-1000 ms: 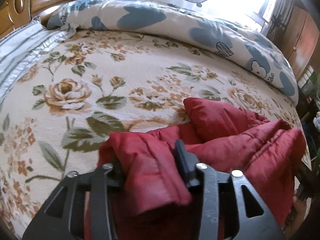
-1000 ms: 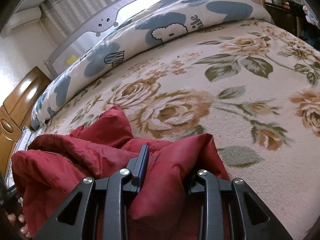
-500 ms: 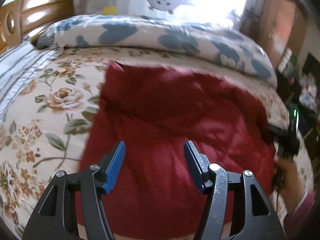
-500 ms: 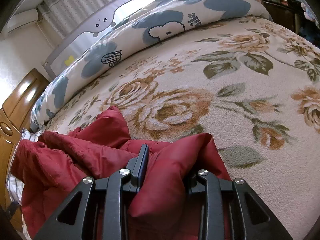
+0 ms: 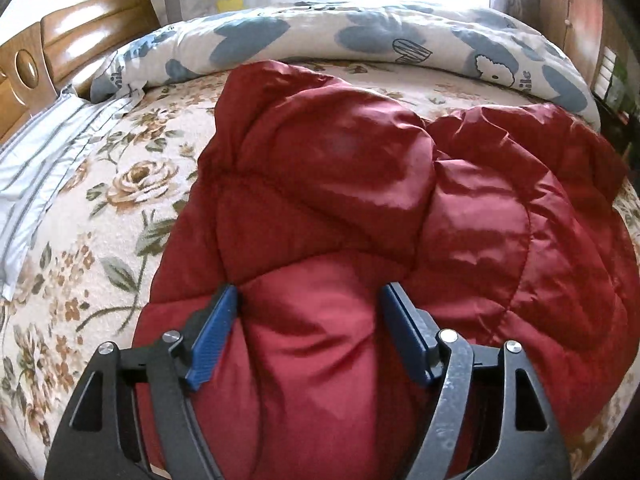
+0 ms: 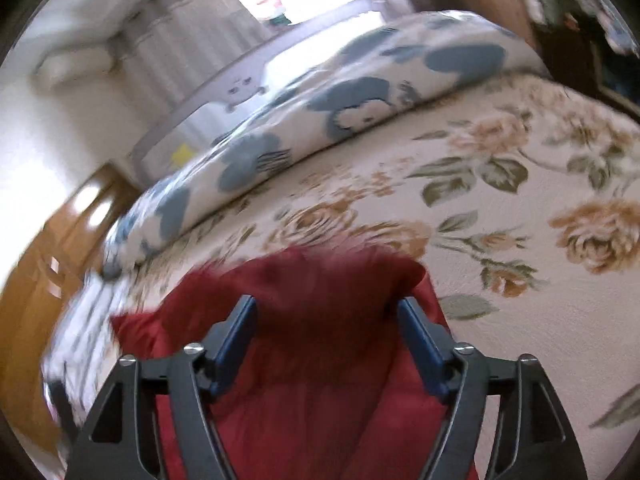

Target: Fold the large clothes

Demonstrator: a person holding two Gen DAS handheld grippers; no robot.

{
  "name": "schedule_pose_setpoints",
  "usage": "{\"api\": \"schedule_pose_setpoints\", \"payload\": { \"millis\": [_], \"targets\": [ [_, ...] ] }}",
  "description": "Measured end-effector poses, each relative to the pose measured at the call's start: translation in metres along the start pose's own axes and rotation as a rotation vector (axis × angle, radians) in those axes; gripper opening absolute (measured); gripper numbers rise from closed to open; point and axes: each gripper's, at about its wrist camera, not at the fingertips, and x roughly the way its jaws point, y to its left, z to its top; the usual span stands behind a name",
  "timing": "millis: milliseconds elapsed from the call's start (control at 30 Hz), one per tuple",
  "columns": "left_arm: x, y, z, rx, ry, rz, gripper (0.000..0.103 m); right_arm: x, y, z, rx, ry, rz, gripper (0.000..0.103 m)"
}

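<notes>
Red quilted jacket (image 5: 360, 208) lies puffy, loosely spread on floral bedspread (image 5: 100, 208) from centre to 6 o'clock, left gripper (image 5: 308, 332) and right gripper (image 6: 326, 344) jaws just opening, spread, pinching nothing; folds still left.

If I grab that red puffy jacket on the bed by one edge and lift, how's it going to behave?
The red puffy jacket would likely droop and unfold: it already lies in soft, rumpled folds on the floral bedspread. Its quilted puffiness suggests it is light for its bulk. The shiny shell looks slippery, so a shallow pinch might slide off.
</notes>
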Motion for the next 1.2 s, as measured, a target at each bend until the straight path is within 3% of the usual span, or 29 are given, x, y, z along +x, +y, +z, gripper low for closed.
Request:
{"api": "schedule_pose_setpoints", "payload": {
  "millis": [100, 233, 367, 467, 733, 1200],
  "targets": [
    [0.000, -0.001, 0.001, 0.005, -0.001, 0.003, 0.077, 0.006, 0.028, -0.020, -0.162, 0.104, 0.018, 0.075],
    [0.003, 0.010, 0.007, -0.003, 0.004, 0.015, 0.078, 0.042, 0.043, -0.043, -0.323, 0.245, -0.070, 0.073],
    [0.022, 0.028, 0.015, -0.053, 0.033, 0.036, 0.095, 0.066, 0.016, -0.036, -0.218, 0.282, -0.082, 0.073],
    [0.037, 0.038, 0.020, -0.103, 0.069, 0.020, 0.099, 0.078, -0.002, -0.030, -0.151, 0.294, -0.088, 0.075],
    [0.047, 0.040, 0.024, -0.122, 0.088, 0.022, 0.100, 0.085, -0.018, -0.032, -0.076, 0.292, -0.077, 0.080],
    [-0.007, 0.080, 0.010, -0.183, 0.002, -0.196, 0.099, 0.031, -0.024, -0.019, -0.071, 0.216, -0.053, 0.081]
  ]
}}
